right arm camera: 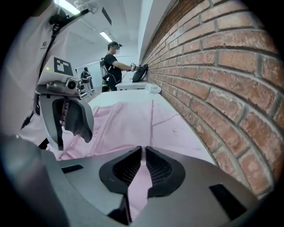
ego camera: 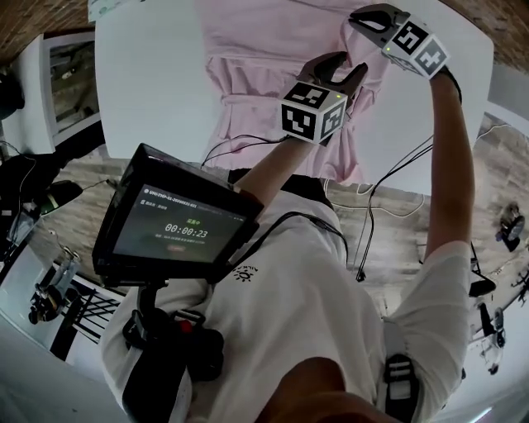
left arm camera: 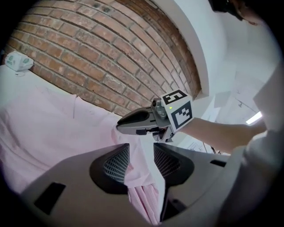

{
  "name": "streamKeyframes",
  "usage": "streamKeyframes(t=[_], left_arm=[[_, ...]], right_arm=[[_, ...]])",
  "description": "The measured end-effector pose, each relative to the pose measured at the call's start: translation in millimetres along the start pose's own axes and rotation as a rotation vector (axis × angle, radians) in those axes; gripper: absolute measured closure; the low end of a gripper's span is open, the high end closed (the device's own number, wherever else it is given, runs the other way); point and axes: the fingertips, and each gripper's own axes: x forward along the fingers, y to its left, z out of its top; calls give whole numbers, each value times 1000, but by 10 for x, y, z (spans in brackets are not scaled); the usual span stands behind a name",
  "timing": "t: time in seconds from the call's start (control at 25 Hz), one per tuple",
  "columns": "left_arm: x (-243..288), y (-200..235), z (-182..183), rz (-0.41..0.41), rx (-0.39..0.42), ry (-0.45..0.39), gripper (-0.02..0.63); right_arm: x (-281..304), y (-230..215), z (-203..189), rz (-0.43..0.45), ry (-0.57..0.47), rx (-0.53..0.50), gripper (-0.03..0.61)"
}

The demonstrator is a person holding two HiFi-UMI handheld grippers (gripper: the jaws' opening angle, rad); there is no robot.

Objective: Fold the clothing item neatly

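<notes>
While your L gripper (ego camera: 347, 68) stands with jaws apart, the pink garment (ego camera: 256, 49)'s edge hanging loose btwn them, draw that hand clear w/o dragging cloth. Just beyond, your R gripper (ego camera: 364, 21) is pinched narrow on the same edge: lay it down flat, corners matched. Rest of the garment lies spread on the white table (ego camera: 149, 74), toward the brick wall (right arm camera: 230, 66).

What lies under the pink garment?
A white table shows around the pink garment. The table surface beneath the garment is covered, so anything lying there cannot be seen.
</notes>
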Motion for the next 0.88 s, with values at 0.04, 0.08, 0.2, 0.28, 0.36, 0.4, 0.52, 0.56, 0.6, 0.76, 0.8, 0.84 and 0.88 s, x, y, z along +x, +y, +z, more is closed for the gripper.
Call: streamKeyframes(t=[0.04,0.08,0.2,0.28,0.36,0.4,0.52,0.56,0.6,0.76,0.8,0.84,0.88], left_arm=[[8,-9,-48,-9,11,14,459],[10,-16,-95,-18,18,27,449],[-50,-54,-141,-36,49,36,446],[-142,-31,-67,-28,74,11,446],[-228,101,18,5,118,-4,446],[-257,209,44,29,158,1,446],[-304,600,83,106,301,49,446],[-323,721,115,128,334,60,448],[-353,830,163,149,360,67,448],[-599,1227,408,245,448,85,448],[-678,1335,463,263,447,94,448],[-760,1449,506,275,431,105,448],[-841,1565,544,283,405,115,448]], right_arm=[[29,33,-60,6,13,-1,544],[52,64,-110,11,21,0,545],[41,124,-204,9,23,11,545],[-19,120,-291,0,35,16,530],[-84,98,-404,-10,58,24,482],[-113,88,-454,-15,69,30,480],[-180,68,-555,-49,75,67,480],[-204,61,-539,-74,59,88,481],[-229,62,-481,-105,30,116,481],[-176,324,104,-170,-162,271,483],[-93,427,245,-170,-183,291,483],[21,528,316,-170,-167,290,483],[147,613,310,-173,-117,271,483]])
